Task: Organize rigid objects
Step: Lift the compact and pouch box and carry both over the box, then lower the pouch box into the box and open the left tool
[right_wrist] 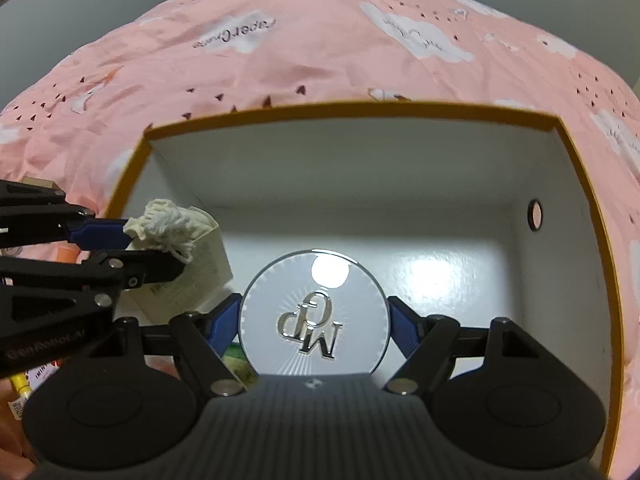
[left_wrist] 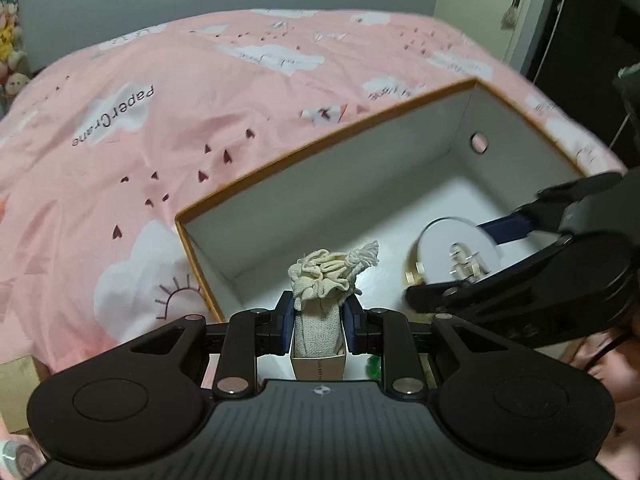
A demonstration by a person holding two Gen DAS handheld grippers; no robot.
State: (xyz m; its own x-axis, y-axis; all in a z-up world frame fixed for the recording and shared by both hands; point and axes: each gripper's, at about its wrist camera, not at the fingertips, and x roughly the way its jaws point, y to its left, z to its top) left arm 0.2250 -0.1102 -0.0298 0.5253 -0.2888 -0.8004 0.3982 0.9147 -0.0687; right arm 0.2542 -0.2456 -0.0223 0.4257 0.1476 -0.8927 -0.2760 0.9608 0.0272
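Pink cloud-print bed [left_wrist: 168, 92] underneath, orange-rimmed white box [left_wrist: 320, 148] lying open on it. Left gripper [left_wrist: 318, 318] clenched on a cream drawstring pouch [left_wrist: 318, 322] seated in a small card carton [left_wrist: 318, 364], low inside the box's near-left corner. Right gripper [right_wrist: 314, 322] grasping a round white compact [right_wrist: 314, 316] by its rim, over the box floor. Pouch likely soft, light, apt to shift; better gripped at the carton. Compact probably rigid, glossy, slippery, scratch-prone; best held across its full width.
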